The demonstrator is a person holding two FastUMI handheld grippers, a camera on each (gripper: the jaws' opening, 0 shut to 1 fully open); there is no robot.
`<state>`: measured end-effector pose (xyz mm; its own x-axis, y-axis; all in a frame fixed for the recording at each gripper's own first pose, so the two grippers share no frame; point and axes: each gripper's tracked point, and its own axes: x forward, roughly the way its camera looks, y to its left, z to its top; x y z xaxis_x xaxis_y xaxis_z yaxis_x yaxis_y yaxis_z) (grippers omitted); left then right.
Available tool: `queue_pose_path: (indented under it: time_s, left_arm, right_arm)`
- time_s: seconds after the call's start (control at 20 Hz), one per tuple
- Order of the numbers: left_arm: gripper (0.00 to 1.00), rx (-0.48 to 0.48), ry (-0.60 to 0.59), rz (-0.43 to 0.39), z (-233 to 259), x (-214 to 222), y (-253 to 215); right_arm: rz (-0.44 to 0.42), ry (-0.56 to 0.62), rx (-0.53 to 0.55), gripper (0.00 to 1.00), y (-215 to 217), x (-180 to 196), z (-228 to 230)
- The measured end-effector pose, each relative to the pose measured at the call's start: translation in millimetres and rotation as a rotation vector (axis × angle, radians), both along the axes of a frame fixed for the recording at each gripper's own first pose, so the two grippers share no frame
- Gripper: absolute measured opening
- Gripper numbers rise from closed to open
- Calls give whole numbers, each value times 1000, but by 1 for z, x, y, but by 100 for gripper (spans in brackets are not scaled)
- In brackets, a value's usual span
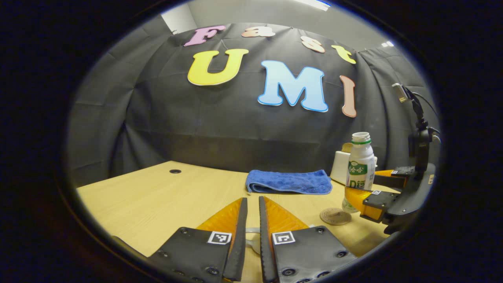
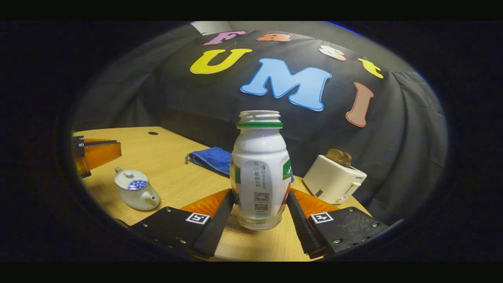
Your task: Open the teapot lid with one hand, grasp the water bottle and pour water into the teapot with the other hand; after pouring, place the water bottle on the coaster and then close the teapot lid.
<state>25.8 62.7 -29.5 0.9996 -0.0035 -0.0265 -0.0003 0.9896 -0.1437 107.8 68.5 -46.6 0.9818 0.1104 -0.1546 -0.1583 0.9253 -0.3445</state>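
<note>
A white, uncapped water bottle (image 2: 259,173) stands upright between the fingers of my right gripper (image 2: 259,195), which is shut on its lower half. The round brown coaster (image 1: 335,216) lies on the table just beside the bottle's base (image 1: 359,169). In the right gripper view a small white teapot (image 2: 135,192) sits at the left with its lid on. My left gripper (image 2: 112,149) hovers just above and behind it, apart from the lid knob. In the left gripper view my left gripper (image 1: 252,198) is shut with only a thin slit, and a pale bit of teapot shows below.
A folded blue towel (image 1: 289,181) lies mid-table near the back. A white toaster (image 2: 334,179) with bread in it stands at the back right, behind the bottle. The wooden table (image 1: 157,196) has a small cable hole (image 1: 175,171) at its far left.
</note>
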Motion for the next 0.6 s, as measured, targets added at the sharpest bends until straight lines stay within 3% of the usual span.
queue_pose_path:
  time_s: [0.6]
  left_arm:
    - [24,-15,10,-6,-4,0,-2]
  right_arm:
    - [-11,54,185,78,3,20,-28]
